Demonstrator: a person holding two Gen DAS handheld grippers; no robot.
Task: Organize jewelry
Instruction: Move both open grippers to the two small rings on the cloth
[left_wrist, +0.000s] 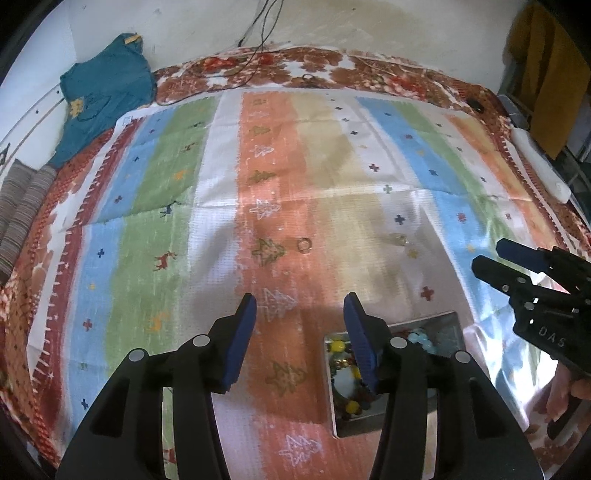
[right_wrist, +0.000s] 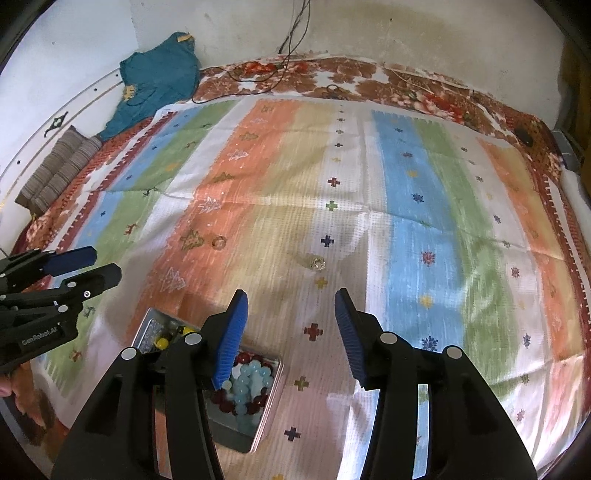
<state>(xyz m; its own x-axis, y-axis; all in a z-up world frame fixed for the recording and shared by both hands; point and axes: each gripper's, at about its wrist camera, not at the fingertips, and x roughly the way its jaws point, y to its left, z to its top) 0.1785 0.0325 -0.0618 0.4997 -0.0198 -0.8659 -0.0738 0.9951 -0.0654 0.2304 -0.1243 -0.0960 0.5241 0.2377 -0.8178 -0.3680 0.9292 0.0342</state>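
Observation:
A metal tray (left_wrist: 448, 321) (right_wrist: 275, 384) holds bead bracelets, yellow, dark red and pale blue (right_wrist: 245, 380). It lies on the striped cloth near me. A small ring (left_wrist: 304, 244) (right_wrist: 219, 242) lies on the orange stripe further out. A small clear jewel piece (left_wrist: 399, 239) (right_wrist: 317, 263) lies on the beige stripe. My left gripper (left_wrist: 300, 332) is open and empty, just left of the tray. My right gripper (right_wrist: 291, 328) is open and empty, right of the tray; it also shows in the left wrist view (left_wrist: 487, 258).
The striped cloth (left_wrist: 221, 184) covers a floral bedspread (left_wrist: 332, 66). A teal garment (left_wrist: 103, 92) and a folded striped cloth (left_wrist: 22, 206) lie at far left. Cables (left_wrist: 258, 37) hang down the wall. A white object (left_wrist: 543, 162) lies at the right edge.

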